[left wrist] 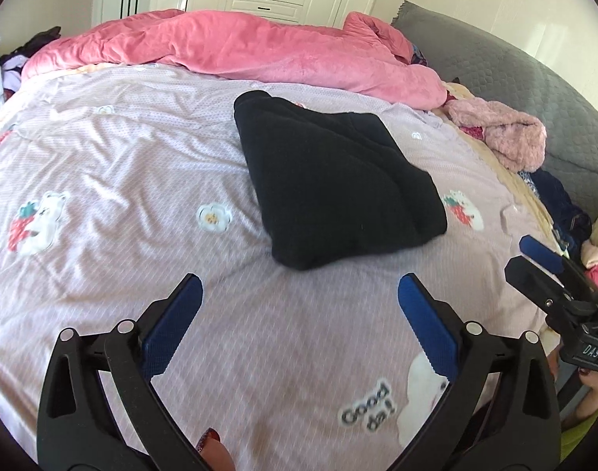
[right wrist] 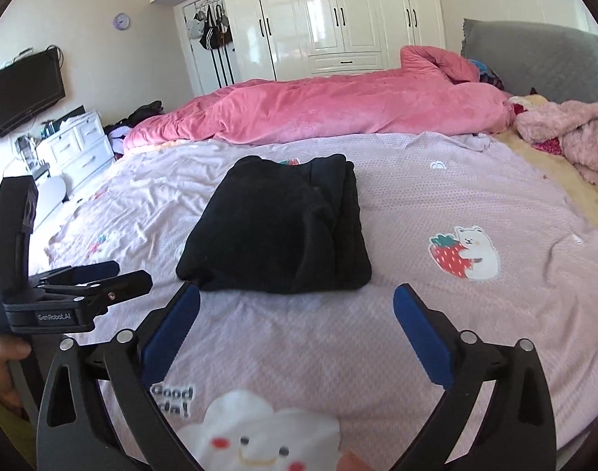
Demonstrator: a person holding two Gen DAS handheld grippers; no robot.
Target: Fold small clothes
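Note:
A black garment point(left wrist: 334, 188) lies folded into a thick block on the pink printed bed sheet point(left wrist: 114, 165); it also shows in the right wrist view point(right wrist: 279, 231). My left gripper point(left wrist: 299, 286) is open and empty, held over the sheet just short of the garment's near edge. My right gripper point(right wrist: 297, 294) is open and empty, also just short of the garment. The right gripper shows at the right edge of the left wrist view point(left wrist: 534, 259), and the left gripper at the left edge of the right wrist view point(right wrist: 114, 272).
A bunched pink duvet point(left wrist: 236, 51) lies along the far side of the bed. A fluffy pink garment point(left wrist: 503, 133) and other clothes lie by the grey headboard point(left wrist: 534, 90). White wardrobes point(right wrist: 338, 15), a wall TV point(right wrist: 20, 90) and white drawers point(right wrist: 75, 149) stand beyond.

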